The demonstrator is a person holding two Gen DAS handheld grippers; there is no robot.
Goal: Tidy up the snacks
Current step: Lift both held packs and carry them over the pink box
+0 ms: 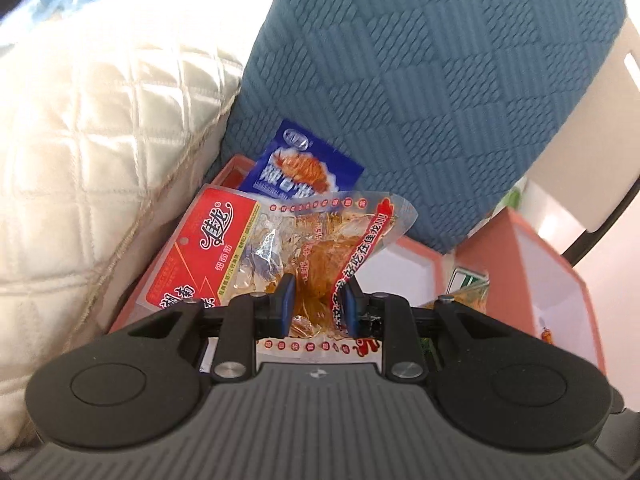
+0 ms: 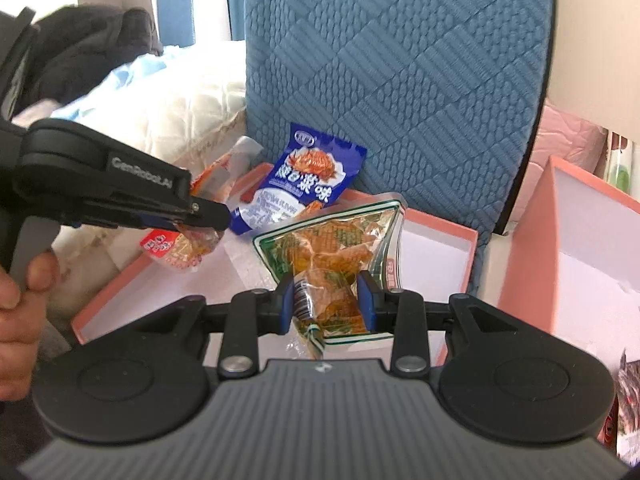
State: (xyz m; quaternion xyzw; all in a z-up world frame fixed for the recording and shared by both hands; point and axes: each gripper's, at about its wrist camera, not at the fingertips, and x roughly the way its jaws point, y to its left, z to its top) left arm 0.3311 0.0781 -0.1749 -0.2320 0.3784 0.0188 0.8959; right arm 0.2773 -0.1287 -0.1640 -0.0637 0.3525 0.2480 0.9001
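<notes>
My left gripper is shut on a red-labelled clear snack bag and holds it over the pink box. In the right wrist view the left gripper comes in from the left with that red bag hanging from it. My right gripper is shut on a green-edged clear snack bag above the same pink box. A blue snack packet leans at the box's far side against the blue cushion; it also shows in the right wrist view.
A blue textured cushion stands upright behind the box. A white quilted cover lies to the left. A second pink box stands to the right, with more packets at the right edge. A dark garment lies at the far left.
</notes>
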